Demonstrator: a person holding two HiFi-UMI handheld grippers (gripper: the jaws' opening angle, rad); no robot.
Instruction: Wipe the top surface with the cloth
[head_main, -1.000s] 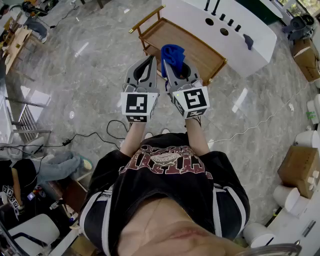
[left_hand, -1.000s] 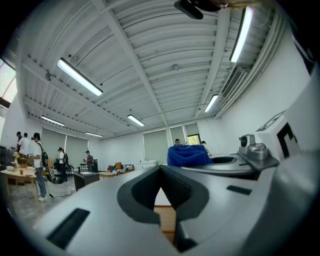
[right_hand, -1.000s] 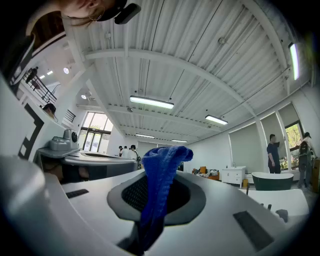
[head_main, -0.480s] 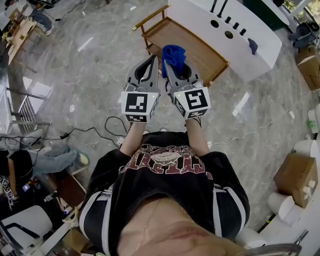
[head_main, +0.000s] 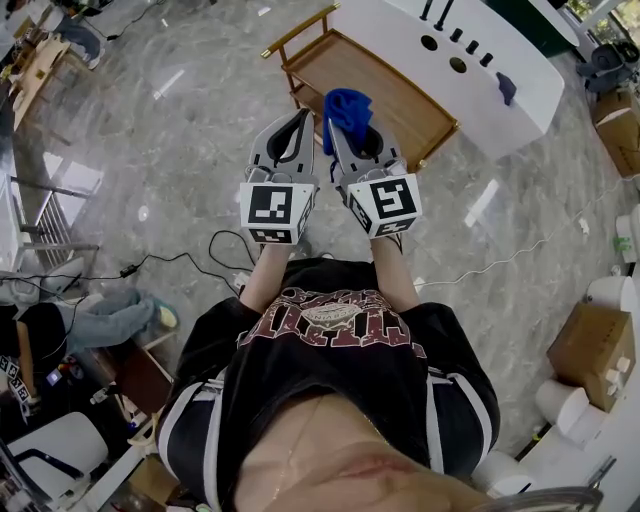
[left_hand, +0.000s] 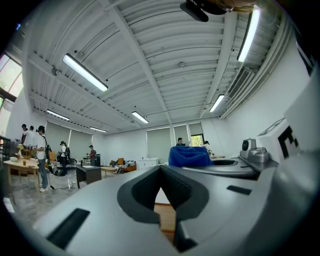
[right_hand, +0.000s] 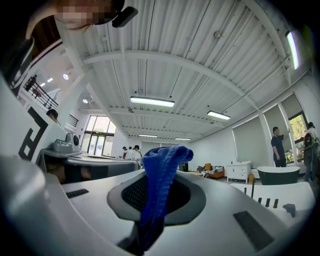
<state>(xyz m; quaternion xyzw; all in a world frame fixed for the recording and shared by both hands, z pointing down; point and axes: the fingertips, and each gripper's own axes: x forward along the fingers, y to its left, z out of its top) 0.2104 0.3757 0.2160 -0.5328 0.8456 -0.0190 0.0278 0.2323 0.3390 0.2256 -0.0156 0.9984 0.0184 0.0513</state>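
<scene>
Clamping the blue cloth (head_main: 346, 106) in my right gripper's (head_main: 337, 128) fingers, left gripper's (head_main: 301, 120) fingers together on nothing, I hang above the wooden surface (head_main: 400, 95) at upper centre, with wiping not yet begun.

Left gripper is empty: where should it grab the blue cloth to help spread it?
Take the bunched free end of the cloth that pokes out past the tips of the right gripper, which pinches its lower part. Come in from the left, where the left gripper sits beside it; its jaws are together, so open them first.
</scene>
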